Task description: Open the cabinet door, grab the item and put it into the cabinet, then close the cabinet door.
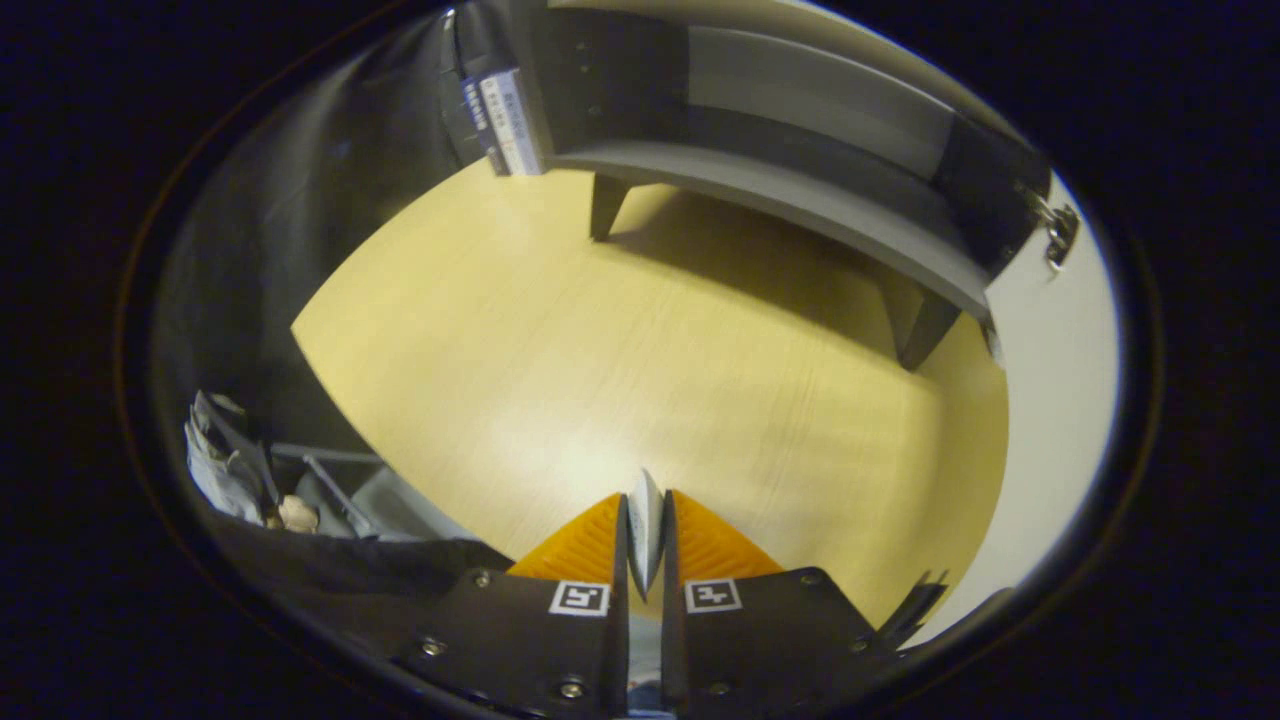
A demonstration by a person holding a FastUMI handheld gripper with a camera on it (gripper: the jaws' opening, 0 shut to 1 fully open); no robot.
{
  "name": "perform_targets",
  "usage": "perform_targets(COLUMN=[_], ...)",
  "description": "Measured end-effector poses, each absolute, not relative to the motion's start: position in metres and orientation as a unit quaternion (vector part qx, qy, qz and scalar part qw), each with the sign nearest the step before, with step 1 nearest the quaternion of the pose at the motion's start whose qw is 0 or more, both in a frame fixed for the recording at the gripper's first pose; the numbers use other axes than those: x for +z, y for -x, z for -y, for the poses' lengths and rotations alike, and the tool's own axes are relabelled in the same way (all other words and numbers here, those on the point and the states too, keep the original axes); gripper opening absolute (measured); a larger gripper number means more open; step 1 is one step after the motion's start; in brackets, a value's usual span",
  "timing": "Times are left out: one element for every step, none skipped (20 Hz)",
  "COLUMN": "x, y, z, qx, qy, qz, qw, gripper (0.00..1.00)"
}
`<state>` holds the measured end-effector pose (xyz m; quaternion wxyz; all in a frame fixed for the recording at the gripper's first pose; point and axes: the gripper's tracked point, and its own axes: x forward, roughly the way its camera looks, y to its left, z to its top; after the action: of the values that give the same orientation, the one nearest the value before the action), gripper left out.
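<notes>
- Item (645, 520), a thin, pale, flat thing seen edge-on, sits pinched between the two orange fingers (585, 545) of the gripper (645, 540); the jaws stand narrow, both pads pressing on its faces, and only its pointed tip shows past them.
- Cabinet (800, 200), grey and raised on short legs, stands along the far edge of the tabletop (600, 350), well beyond the fingers, with bare yellow wood between.
- White cabinet door (1050, 350) hangs swung out at the cabinet's right end, a metal hinge (1060, 235) showing at its top, so the dark interior lies open.
- By the look of it the item is light and thin, perhaps a card, packet or small plate; what it is made of cannot be told.
- Something so slim may slip or twist in the pads, so a grip across its flat faces, as here, seems the sound one, and it likely wants an even squeeze.
- Judged from the scene, the door is open and the item is in hand; the carry to the shelf and the closing remain.
- Crumpled pale material (225, 460) lies off the tabletop's near left corner.
</notes>
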<state>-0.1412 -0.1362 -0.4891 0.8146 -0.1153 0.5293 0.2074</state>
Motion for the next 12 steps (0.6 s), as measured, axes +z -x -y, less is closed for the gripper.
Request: perform_targets(x=[-0.489,-0.488,-0.488,-0.487,-0.486,-0.485,-0.484,-0.481,-0.476,-0.471,-0.464,-0.457], y=[0.141,0.141,0.142,0.144,0.145,0.147,0.148,0.149,0.149,0.149,0.147,0.145], z=[0.134,0.135,0.135,0.136,0.135,0.134,0.134,0.13,0.129,0.13,0.13,0.13], qx=[0.202,0.2,0.197,0.194,0.192,0.187,0.183,0.177,0.169,0.161,0.154,0.146], qy=[0.109,0.109,0.113,0.118,0.122,0.121,0.115,0.107,0.1,0.094,0.089,0.084], qz=[-0.53,-0.529,-0.527,-0.526,-0.524,-0.525,-0.525,-0.524,-0.524,-0.525,-0.524,-0.523], qw=[0.816,0.817,0.819,0.82,0.821,0.821,0.823,0.826,0.829,0.831,0.833,0.836], gripper=[0.13,0.13,0.13,0.13,0.13,0.13,0.13,0.13,0.13,0.13,0.14,0.14])
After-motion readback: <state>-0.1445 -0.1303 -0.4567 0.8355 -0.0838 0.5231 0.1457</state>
